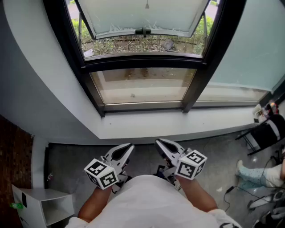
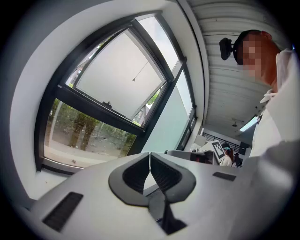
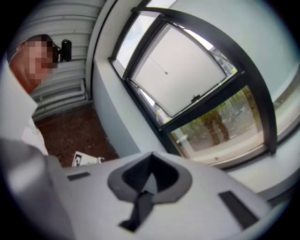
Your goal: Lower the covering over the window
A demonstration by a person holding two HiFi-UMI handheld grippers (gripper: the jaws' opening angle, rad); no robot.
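Note:
A black-framed window [image 1: 142, 61] stands in front of me, with its upper sash tilted outward. A pale covering [image 1: 142, 15] fills the top part, and a small pull cord [image 1: 147, 5] hangs in front of it. The same covering [image 2: 119, 75] and cord [image 2: 133, 78] show in the left gripper view, and the covering [image 3: 180, 70] shows again in the right gripper view. The lower pane is bare, and plants show through it. My left gripper [image 1: 129, 146] [image 2: 150, 154] and right gripper [image 1: 157, 142] [image 3: 150, 157] are held low by my body, well short of the window. Both are shut and hold nothing.
A white sill [image 1: 178, 127] runs under the window. A small white cabinet [image 1: 44, 202] stands at the lower left beside a brown wall [image 1: 15, 156]. At the right are a black chair [image 1: 267, 133], a seated person's legs [image 1: 262, 174] and cables on the grey floor.

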